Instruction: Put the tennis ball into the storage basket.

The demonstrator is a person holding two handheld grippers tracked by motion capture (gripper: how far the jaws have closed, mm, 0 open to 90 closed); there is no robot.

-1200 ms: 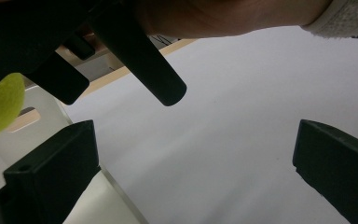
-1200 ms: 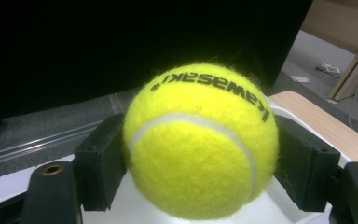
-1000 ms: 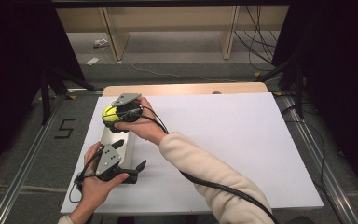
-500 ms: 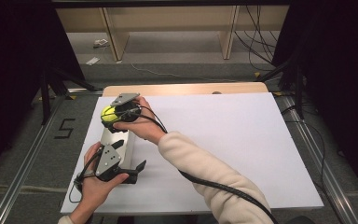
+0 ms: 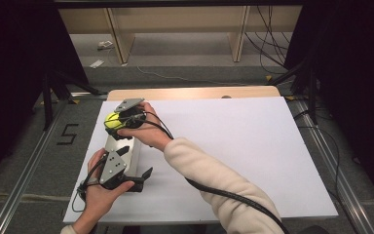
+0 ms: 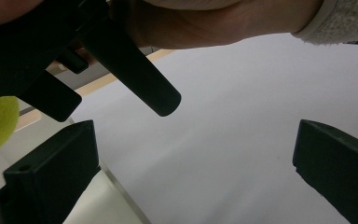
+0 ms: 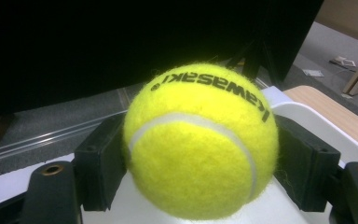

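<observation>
White sheeting covers the counter (image 5: 253, 146); at its left edge the right gripper (image 5: 118, 120) clamps a fuzzy yellow tennis ball (image 7: 200, 140) over a clear plastic tube (image 5: 122, 146) — the left gripper (image 5: 143, 176) gapes wide beside it. Unsteadied, the tube may roll, and the ball could miss.

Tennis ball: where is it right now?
The tennis ball is clamped between the right gripper jaws, near the table's far left corner in the high view, just above the white container.
</observation>
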